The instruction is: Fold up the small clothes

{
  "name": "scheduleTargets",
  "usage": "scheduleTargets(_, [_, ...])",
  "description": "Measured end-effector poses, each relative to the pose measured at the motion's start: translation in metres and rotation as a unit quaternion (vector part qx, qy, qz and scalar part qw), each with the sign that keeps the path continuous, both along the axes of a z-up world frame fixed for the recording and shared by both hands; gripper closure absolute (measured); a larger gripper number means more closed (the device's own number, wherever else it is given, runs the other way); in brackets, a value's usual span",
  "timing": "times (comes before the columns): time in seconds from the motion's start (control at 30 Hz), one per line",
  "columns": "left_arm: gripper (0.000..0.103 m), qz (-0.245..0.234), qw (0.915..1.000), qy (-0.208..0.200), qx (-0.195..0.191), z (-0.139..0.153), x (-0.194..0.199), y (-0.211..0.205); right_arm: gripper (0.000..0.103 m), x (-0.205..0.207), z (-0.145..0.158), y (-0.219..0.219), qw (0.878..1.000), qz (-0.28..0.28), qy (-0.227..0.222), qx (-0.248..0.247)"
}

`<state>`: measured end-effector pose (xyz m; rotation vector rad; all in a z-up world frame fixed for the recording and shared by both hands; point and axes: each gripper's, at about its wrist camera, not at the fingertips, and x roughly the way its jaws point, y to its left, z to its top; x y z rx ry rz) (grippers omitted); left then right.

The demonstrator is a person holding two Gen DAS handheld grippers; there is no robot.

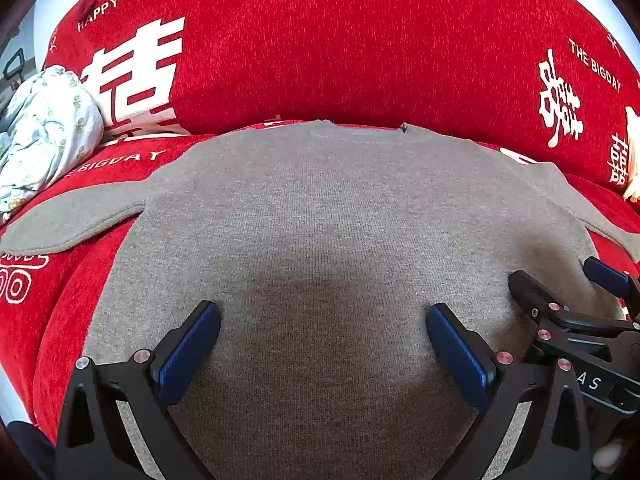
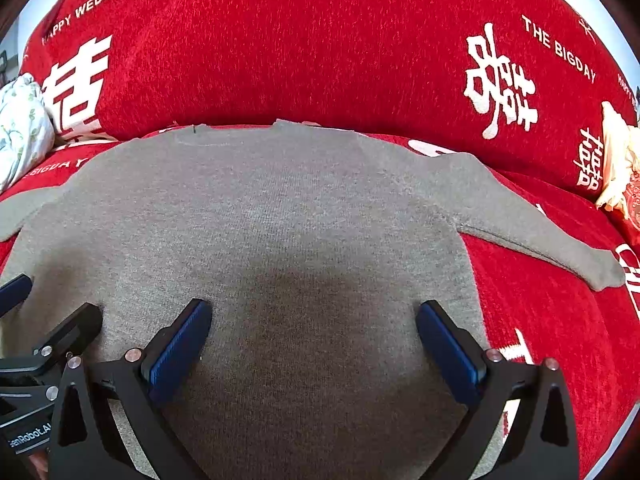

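From the left wrist, the grey sweater [image 1: 320, 232] is seen spread flat on a red sofa cover [image 1: 320, 48], neckline at the far edge against the backrest and hem toward the camera. The left hand-held gripper [image 1: 322, 344] is held wide apart over the lower middle of the body, nothing between its pads; whether the pads touch the knit cannot be told. The left sleeve [image 1: 76, 220] runs out and slightly toward the camera, well to the left of this gripper. The right hand-held gripper [image 1: 572, 292] is seen just beside it at the right edge. A floral bundle [image 1: 44, 132] lies at the far left against the backrest.

From the right wrist, the right hand-held gripper [image 2: 314, 342] is likewise spread wide and empty above the lower body of the sweater [image 2: 248, 216]. The right sleeve [image 2: 532, 228] stretches diagonally out to the right, its cuff lying on the red cover [image 2: 540, 320] well apart from the gripper. The left gripper [image 2: 24, 308] shows at the left edge.

The garment's long axis runs straight away from both grippers, sleeves crosswise. Each sleeve is judged nearer to the gripper on its own side, so a sleeve fold inward would be started outward from here.
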<state>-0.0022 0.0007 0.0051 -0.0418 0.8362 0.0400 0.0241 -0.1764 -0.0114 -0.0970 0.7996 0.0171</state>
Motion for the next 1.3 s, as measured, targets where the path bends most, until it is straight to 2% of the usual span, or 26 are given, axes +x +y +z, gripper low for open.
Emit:
scheduleTargets(0.2, [0.0, 0.0, 1.0, 0.003, 0.002, -0.001, 0.001, -0.001, 0.0, -0.005, 0.001, -0.006, 1.0, -0.018, -0.001, 0.009])
scheduleTargets(0.33, [0.0, 0.002, 1.0, 0.007, 0.003, -0.001, 0.001, -0.002, 0.0, 0.001, 0.003, -0.005, 1.0, -0.003, 0.021, -0.003])
scheduleTargets(0.4, [0.0, 0.005, 0.9999, 0.01, 0.003, 0.0, 0.003, -0.003, 0.001, 0.004, 0.001, -0.012, 0.999, -0.01, 0.039, 0.028])
scheduleTargets(0.53, [0.0, 0.009, 0.9998, 0.017, -0.002, -0.001, 0.004, -0.002, 0.0, 0.001, 0.001, -0.015, 0.999, 0.005, 0.033, 0.035])
scheduleTargets(0.7, [0.0, 0.002, 0.9994, 0.034, 0.0, -0.001, 0.007, -0.001, 0.0, 0.008, 0.001, -0.006, 0.999, 0.016, 0.048, 0.01])
scheduleTargets(0.9, [0.0, 0.011, 0.9982, 0.059, 0.001, 0.002, 0.009, -0.002, 0.0, 0.009, 0.002, -0.008, 0.998, 0.024, 0.058, 0.015])
scheduleTargets(1.1, [0.0, 0.02, 0.9963, 0.084, -0.001, 0.003, 0.008, -0.003, 0.0, 0.004, 0.003, -0.004, 0.999, 0.023, 0.043, -0.002])
scheduleTargets(1.3, [0.0, 0.018, 0.9969, 0.076, -0.001, 0.006, 0.003, 0.0, 0.0, 0.001, 0.008, 0.002, 0.999, 0.029, 0.03, -0.021])
